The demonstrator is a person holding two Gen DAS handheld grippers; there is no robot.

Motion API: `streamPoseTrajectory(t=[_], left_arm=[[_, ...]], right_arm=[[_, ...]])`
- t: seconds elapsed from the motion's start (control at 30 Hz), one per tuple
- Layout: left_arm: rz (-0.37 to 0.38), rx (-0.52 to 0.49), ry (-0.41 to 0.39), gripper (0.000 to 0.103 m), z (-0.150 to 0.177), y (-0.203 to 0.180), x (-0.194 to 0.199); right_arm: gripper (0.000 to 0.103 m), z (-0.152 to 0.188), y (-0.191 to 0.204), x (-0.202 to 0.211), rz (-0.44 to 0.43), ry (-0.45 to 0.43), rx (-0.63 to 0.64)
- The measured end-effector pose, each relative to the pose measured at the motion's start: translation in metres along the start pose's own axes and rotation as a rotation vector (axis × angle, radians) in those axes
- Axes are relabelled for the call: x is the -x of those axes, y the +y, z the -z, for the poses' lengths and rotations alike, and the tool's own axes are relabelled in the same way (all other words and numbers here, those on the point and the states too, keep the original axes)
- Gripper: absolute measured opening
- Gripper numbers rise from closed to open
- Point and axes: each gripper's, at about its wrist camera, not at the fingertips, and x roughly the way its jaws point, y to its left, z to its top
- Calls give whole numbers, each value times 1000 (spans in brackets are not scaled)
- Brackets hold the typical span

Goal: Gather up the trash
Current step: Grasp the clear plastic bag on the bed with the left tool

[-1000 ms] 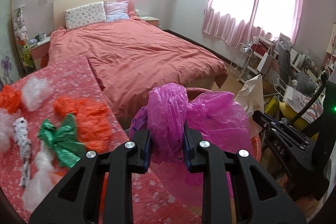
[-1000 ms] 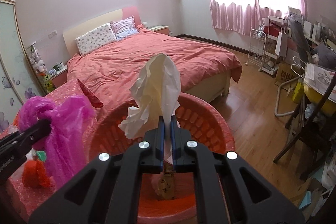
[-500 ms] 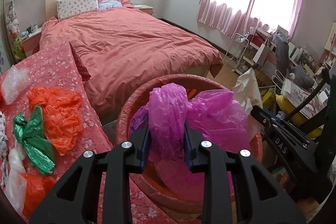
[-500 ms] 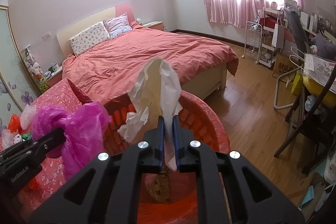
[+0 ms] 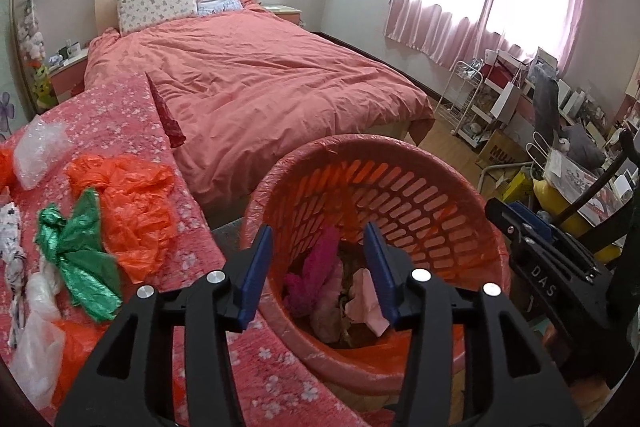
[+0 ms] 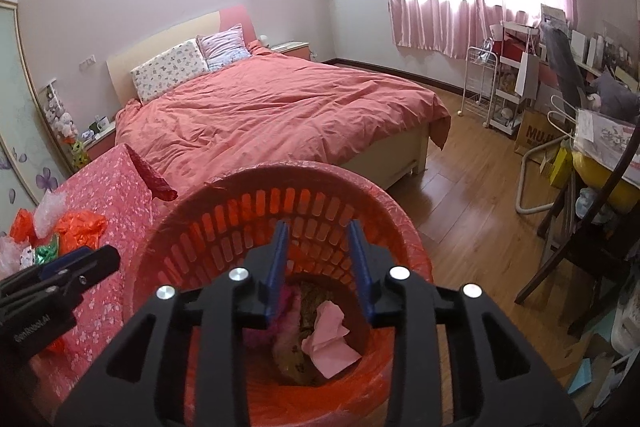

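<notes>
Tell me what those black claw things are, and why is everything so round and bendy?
Those are two grabbers that a person holds, one in each hand. Each has a small camera with a very wide lens, which bends the room. One picture looks along the left grabber, the other along the right grabber. Both hang over an orange basket. Their jaws have just been opening and hold nothing now. A pink bag and a crumpled paper lie inside the basket. On the flowery cloth beside it, more trash waits: an orange bag, a green wrapper and clear plastic.
</notes>
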Motion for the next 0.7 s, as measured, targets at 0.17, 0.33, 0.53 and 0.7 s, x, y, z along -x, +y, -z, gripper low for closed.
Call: streamPoseTrajectory(t=[0.17, 0.33, 0.53, 0.7], left_arm=[[-19, 4, -35, 48, -2, 15, 18], [-54, 48, -68, 48, -2, 43, 39], [-120, 123, -125, 48, -2, 93, 76], [-213, 206, -174, 48, 6, 147, 106]], right_arm=[[39, 2, 20, 7, -9, -2, 41], [44, 7, 54, 17, -47, -10, 98], [49, 13, 108, 33, -128, -18, 177], [50, 24, 154, 43, -199, -15, 227]])
